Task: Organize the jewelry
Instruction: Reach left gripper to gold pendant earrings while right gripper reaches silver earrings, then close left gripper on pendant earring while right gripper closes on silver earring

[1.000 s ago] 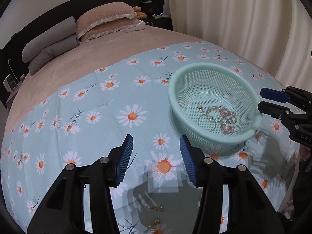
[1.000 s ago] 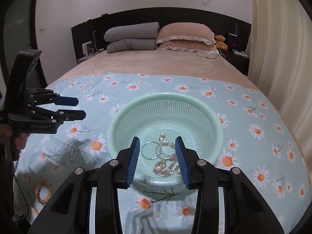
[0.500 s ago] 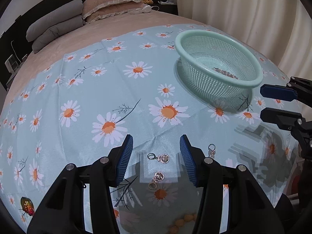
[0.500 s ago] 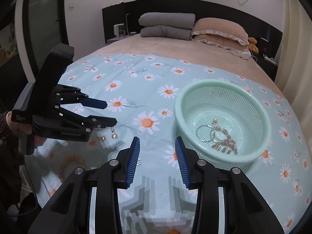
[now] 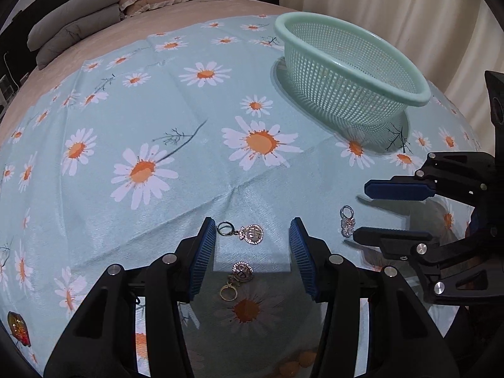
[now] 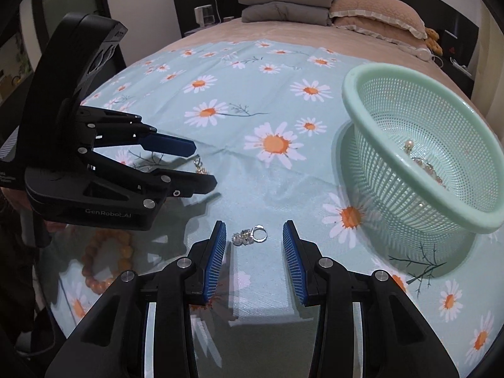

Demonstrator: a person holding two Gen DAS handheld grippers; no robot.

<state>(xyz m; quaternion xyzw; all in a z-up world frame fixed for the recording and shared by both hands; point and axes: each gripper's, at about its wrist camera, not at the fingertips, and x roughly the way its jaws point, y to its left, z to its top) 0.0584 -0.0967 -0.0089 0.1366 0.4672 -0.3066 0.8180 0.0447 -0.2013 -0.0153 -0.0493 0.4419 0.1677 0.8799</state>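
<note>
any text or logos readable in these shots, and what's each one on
"GenRobot.AI": on the side of the left gripper body, seen from the right wrist view.
White lettering at the far left edge of that same body: cut off, unreadable.
A small red mark on a dark item by the headboard: too small to read.
Nothing legible in the left wrist view.

1. Both views show even, fairly bright indoor light, sharp at centre.
2. Fisheye bending curves the bed (image 5: 78, 47) and darkens the frame corners.
3. Soft shadows lie beneath the basket (image 6: 425, 145) and each hand-held gripper along the lower frame.
</note>
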